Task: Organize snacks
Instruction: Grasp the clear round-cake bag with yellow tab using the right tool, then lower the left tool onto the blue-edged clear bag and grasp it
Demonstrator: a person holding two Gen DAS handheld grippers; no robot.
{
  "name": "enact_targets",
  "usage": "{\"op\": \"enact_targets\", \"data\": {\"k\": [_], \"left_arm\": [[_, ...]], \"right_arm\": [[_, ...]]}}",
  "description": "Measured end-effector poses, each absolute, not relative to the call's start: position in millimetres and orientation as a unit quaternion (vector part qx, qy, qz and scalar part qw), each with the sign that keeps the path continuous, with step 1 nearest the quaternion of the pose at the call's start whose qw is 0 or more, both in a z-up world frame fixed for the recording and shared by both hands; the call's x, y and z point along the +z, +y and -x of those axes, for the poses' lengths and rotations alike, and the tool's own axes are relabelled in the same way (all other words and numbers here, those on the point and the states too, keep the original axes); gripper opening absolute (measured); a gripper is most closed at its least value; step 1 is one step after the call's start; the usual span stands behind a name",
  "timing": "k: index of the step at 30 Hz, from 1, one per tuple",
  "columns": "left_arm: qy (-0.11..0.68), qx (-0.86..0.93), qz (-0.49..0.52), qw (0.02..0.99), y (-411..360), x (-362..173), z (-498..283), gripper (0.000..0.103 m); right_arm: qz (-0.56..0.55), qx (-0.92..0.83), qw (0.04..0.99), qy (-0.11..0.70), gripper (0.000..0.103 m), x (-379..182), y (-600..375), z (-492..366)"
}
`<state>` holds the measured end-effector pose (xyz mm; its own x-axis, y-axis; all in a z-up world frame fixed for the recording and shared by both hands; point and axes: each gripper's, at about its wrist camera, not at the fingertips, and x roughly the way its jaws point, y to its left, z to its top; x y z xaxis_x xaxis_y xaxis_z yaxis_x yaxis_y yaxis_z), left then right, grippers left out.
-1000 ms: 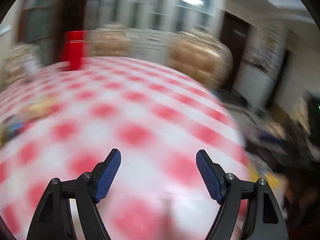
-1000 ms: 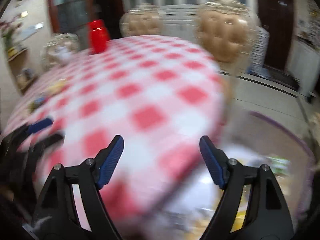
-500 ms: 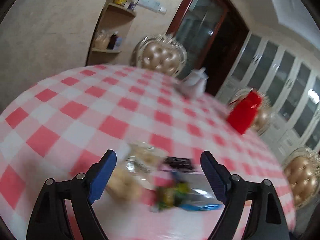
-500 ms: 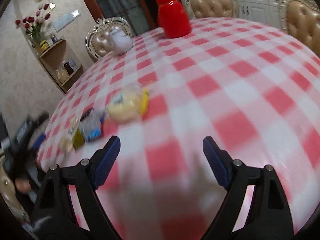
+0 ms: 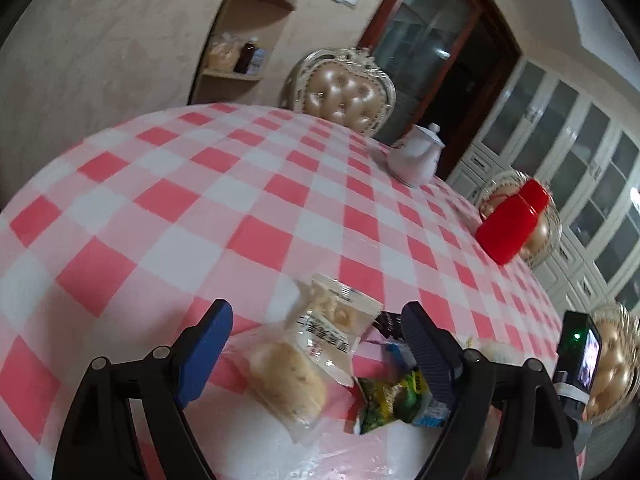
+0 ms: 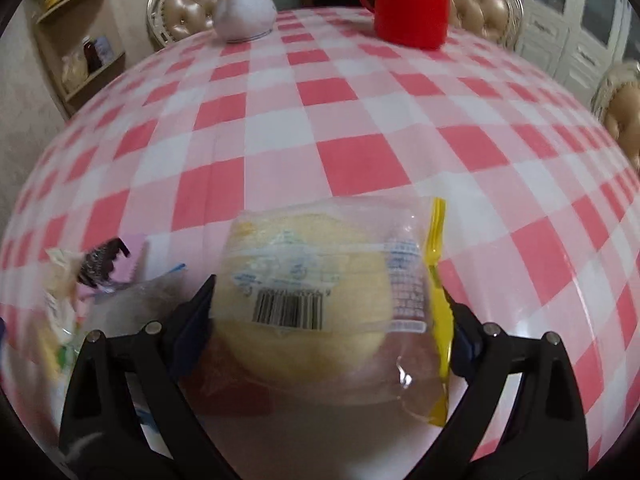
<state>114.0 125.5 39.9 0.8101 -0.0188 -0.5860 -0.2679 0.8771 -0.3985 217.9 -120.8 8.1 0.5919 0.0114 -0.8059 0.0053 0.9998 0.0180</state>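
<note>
Snacks are not yet sorted: I judge this as the reach for the first pick, with nothing lifted.

Nearest in the right view, my right gripper has its jaws spread wide. They have just been opening, and the round cake packet lies flat on the cloth between them, barcode up, with a yellow fork sealed along its right edge. The wrapper's edges overlap both pads in this view but look uncrumpled, so I read it as flanked, not gripped.

My left gripper is spread just as wide, its jaws also just opened, and it hangs over the small heap. A bread packet lies between the fingers, and a clear packet with a white label overlaps its far end. A green packet and a dark wrapper sit by the right finger. Nothing is pinched.

Next, I would settle the right jaws lower around the cake and close gently, since a soft cake under loose film will squash or slip. The left needs to single out one packet from the overlap.

Farther off, the checked tablecloth runs bare to a white teapot and a red jug at the far edge, with a padded chair behind. I see no tray or box for the snacks.
</note>
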Motion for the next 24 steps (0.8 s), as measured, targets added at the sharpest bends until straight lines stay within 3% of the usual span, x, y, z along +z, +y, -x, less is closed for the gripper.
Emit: {"op": "enact_targets", "data": {"k": [1,9,14,19,24], "left_arm": [[0.302,0.058,0.235,0.922,123,40,-115,0.087],[0.334,-0.061,0.202,0.918,75,45,-119,0.087],[0.335,-0.062,0.126,0.932,16,48,-129,0.089],[0.395,-0.016,-0.040,0.918,-52,18,-167,0.090],[0.400,-0.100,-0.040,0.910,-85,18,-147,0.090]], "right_arm": [[-0.012,0.010,0.897,0.441,0.070,13,-124,-210],[-0.087,0.052,0.905,0.413,0.069,32,-182,-120],[-0.146,0.077,0.905,0.391,0.070,42,-210,-86],[-0.173,0.095,0.905,0.376,0.070,52,-217,-81],[-0.199,0.103,0.904,0.365,0.070,63,-229,-77]]}}
